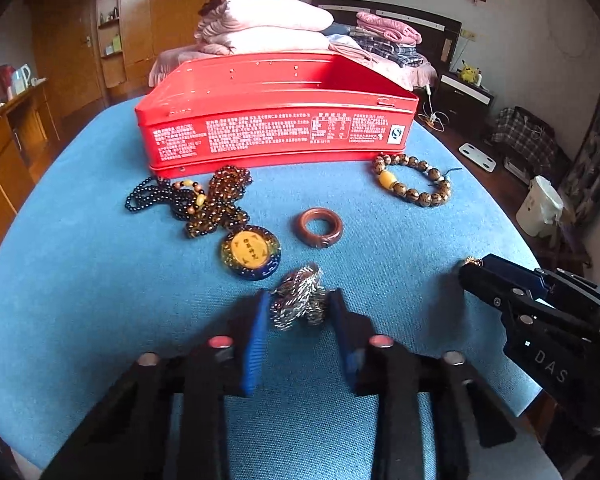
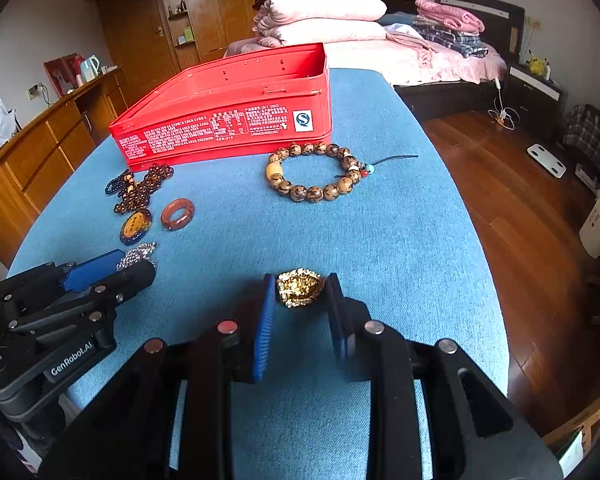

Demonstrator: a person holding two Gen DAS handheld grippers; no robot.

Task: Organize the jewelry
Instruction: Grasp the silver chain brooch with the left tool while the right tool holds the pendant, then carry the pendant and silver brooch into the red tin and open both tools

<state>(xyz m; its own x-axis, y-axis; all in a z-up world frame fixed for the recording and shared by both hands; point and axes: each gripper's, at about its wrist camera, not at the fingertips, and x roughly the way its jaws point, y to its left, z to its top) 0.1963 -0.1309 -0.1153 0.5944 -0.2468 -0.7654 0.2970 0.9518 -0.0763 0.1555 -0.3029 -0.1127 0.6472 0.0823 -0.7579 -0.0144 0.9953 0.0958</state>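
With a heap of chain pinched in each gripper, the step in hand looked like a double pick-up, and the sound way to do it was to lift both straight up until no loose loop trailed on the blue worktop [image 2: 380, 240], then carry them over the near wall of the red tin [image 1: 276, 136] before letting go — a low sideways drag risked snagging the beaded necklace with its round pendant [image 1: 251, 254] or the brown ring [image 1: 319, 227] that lay between gripper and tin. The left gripper [image 1: 300, 308] was clenched on the silver chain [image 1: 298, 298], its blue pads pressing both flanks of the bunch, which sat right at the fingertips and spilled a little beyond them. The right gripper [image 2: 300, 292] was likewise closed on the gold chain [image 2: 300, 288], the clump wedged between the pads near their tips. Both bundles appeared to rest on the cloth, though I could not tell for certain. The wooden bead bracelet [image 2: 316, 174] lay well apart from either gripper, just in front of the tin — a job for afterwards. The tin stood open, its interior mostly hidden from these low views.
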